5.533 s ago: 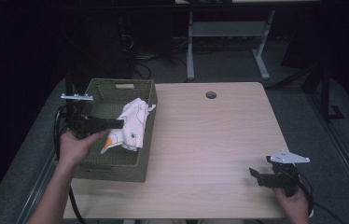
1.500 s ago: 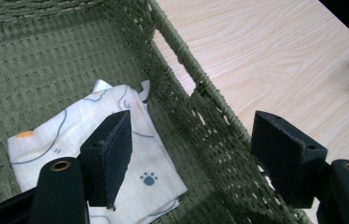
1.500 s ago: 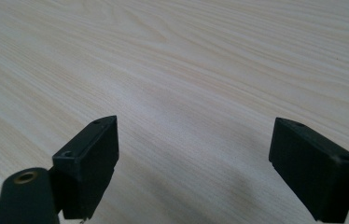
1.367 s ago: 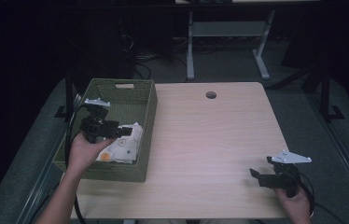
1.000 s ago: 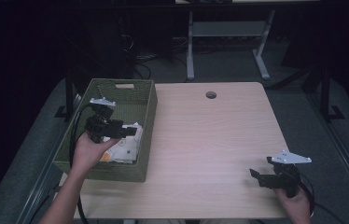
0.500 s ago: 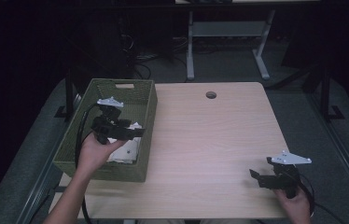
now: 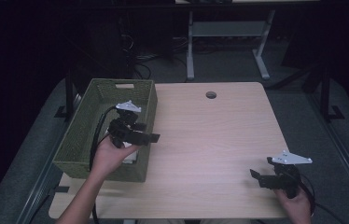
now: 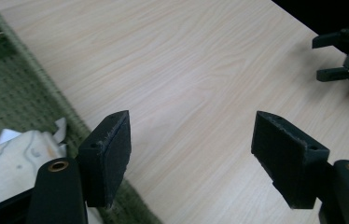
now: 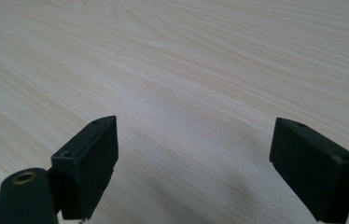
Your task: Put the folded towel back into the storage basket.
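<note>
High view shows my left tongs wide and empty above the basket rim, the white cloth lying inside, while my right tongs, also wide, rest on the counter, out of the way.

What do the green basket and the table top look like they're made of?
The basket looks woven, perhaps dyed wicker or paper cord: a fine, matte green weave covers its walls. The table looks like light wood-grain laminate: pale streaked grain with a smooth, faintly glossy surface, though real wood can't be ruled out.
</note>
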Available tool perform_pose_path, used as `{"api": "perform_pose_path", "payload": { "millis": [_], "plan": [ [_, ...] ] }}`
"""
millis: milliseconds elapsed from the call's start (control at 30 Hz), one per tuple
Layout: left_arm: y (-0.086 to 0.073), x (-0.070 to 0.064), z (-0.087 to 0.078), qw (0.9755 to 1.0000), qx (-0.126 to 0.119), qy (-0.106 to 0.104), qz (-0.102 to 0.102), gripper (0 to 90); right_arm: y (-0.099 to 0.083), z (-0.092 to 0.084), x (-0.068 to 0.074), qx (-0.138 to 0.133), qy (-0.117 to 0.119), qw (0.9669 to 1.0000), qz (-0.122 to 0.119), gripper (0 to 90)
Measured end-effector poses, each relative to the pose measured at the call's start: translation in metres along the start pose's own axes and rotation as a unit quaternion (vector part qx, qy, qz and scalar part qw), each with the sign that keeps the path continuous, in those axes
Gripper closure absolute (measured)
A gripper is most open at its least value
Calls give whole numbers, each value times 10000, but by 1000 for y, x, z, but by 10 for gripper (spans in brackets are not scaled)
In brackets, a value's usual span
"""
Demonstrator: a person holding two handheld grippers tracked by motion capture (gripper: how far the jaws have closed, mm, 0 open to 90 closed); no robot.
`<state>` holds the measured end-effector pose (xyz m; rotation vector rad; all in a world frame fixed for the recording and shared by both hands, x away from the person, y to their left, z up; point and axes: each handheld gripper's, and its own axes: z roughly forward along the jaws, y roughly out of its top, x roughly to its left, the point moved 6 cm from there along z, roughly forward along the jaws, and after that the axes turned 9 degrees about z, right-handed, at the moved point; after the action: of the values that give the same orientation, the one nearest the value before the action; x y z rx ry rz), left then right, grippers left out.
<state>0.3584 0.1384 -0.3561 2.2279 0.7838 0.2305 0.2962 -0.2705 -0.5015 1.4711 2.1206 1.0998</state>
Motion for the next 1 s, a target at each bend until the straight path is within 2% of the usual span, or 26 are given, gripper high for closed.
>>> {"api": "perform_pose_path", "payload": {
  "millis": [233, 467, 600, 1000],
  "plan": [
    [2, -10, 10, 9999, 14, -106, 72, 288, 0, 0, -1, -5, -18, 10000, -1, 149],
    [2, -19, 22, 9998, -21, -214, 30, 281, 0, 0, 1, 21, -19, 10000, -60, 149],
    [1, -24, 28, 9995, 6, -310, 75, 281, 0, 1, 2, 34, -27, 10000, -54, 149],
    [1, -42, 44, 9989, 72, -390, 236, 269, -1, 1, 2, 49, -30, 10000, -71, 148]
  ]
}}
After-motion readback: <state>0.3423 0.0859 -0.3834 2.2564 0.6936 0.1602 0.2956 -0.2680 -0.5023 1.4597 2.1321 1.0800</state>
